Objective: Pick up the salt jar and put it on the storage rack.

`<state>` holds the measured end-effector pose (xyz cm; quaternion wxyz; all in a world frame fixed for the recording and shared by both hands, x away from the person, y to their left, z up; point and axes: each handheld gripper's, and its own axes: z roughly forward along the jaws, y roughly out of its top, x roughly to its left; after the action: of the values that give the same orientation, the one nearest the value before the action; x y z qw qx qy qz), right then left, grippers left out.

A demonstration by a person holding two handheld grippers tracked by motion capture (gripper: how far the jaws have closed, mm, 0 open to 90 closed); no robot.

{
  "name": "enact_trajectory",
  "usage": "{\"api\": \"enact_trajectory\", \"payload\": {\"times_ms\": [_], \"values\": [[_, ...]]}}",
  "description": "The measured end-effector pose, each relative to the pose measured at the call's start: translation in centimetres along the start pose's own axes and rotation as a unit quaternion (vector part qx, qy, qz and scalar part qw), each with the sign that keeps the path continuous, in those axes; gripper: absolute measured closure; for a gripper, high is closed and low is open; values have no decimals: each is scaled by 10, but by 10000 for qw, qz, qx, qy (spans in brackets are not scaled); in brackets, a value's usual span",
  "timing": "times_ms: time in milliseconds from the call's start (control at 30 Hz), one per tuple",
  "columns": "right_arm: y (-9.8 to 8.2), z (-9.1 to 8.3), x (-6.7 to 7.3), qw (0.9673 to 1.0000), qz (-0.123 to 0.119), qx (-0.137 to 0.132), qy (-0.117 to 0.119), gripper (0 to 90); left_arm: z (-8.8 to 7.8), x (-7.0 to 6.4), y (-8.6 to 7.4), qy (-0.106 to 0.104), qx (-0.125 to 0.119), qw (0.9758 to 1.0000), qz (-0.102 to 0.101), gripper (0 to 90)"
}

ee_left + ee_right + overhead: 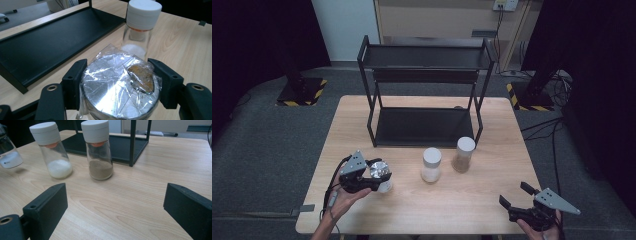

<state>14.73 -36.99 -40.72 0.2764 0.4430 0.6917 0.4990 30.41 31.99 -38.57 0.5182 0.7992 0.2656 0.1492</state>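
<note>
Nearest the front edge of the pale wooden desk (492,200), two hands come in from below. At the left, the left tool (381,181) is clamped on a jar with a shiny metal lid (381,172) wrapped in crinkled clear film; its black pads press on the lid's two sides, and in the right gripper view the jar hangs tilted, off the wood, above its own shadow. At the right corner, the right tool (515,196) stands wide, nothing between its black jaws, just bare wood grain.

Farther in, near the middle of the desk, stand two upright glass jars with white caps, close together but apart: the jar of white powder (431,165) on the left, the jar of brown powder (463,154) on the right, just before the rack's front leg.

Behind them a black two-tier metal rack (424,95) stands on the desk's far half. Beyond lies grey carpet (267,145), with yellow-and-black striped stand bases (302,92), cables, and black curtains (257,35) either side of a pale wall (344,27).
</note>
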Motion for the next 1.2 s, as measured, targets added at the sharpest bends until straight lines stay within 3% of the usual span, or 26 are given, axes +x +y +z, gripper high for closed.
{"api": "enact_trajectory", "payload": {"times_ms": [633,1200], "values": [[0,0,-2,10000,18,8,41,55,27,10,33,480,-157,9986,-182,339],[0,0,-3,10000,28,11,74,54,63,24,64,965,-181,9941,-452,340]]}}
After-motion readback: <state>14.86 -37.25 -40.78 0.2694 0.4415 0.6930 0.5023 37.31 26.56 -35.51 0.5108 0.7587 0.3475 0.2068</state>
